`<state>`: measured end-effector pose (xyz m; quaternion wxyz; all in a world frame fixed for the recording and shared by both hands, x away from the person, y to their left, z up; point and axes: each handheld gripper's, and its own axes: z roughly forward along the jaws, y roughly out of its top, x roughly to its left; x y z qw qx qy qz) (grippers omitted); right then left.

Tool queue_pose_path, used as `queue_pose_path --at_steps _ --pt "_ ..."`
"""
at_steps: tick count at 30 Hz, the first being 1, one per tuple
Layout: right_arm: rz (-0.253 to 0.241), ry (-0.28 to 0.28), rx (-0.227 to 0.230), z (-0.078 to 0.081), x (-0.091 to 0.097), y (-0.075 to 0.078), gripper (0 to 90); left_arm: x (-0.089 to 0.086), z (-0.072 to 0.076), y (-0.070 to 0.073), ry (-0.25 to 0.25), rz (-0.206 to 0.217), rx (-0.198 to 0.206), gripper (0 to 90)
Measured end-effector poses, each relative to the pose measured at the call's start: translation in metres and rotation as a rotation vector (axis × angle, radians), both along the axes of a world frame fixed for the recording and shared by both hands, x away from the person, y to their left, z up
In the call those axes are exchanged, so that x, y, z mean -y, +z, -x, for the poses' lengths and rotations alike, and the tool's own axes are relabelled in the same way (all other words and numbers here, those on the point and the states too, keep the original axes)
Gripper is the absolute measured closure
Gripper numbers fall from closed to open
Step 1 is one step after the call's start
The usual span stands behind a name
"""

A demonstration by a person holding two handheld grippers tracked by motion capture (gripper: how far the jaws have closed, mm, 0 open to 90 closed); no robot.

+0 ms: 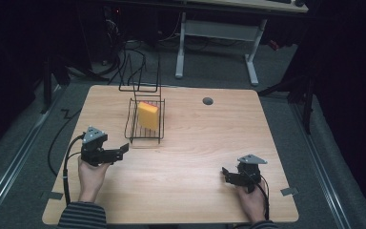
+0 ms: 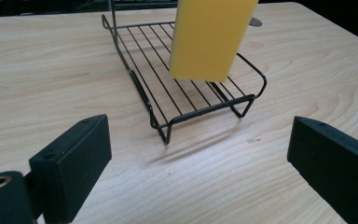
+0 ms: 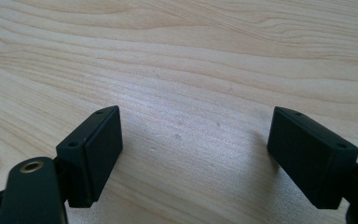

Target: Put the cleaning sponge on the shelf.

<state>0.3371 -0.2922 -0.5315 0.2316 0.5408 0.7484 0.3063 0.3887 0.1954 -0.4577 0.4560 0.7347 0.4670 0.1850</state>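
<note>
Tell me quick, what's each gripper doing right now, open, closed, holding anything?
Left gripper: open, holding nothing, aimed at the wire rack with the yellow sponge.
Right gripper: open, holding nothing, over bare table.

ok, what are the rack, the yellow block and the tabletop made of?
Rack: thin black wire, probably coated metal, with a slight sheen.
Yellow block: looks like matte foam or sponge; its faces are uniform and dull. Uncertain.
Tabletop: light wood or wood-look laminate, with visible grain and a smooth finish.
</note>
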Motion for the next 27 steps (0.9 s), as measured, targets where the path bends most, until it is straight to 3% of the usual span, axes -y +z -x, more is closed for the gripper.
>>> queue_pose_path --at_steps 16,27 --pt "0.001 0.000 0.000 0.000 0.000 0.000 18.1 -0.007 0.012 -0.030 0.010 0.008 -0.053 9.1" --pt "0.001 -0.001 0.000 0.000 0.000 0.000 18.1 -0.004 0.017 -0.051 0.012 -0.035 -0.090 9.7"
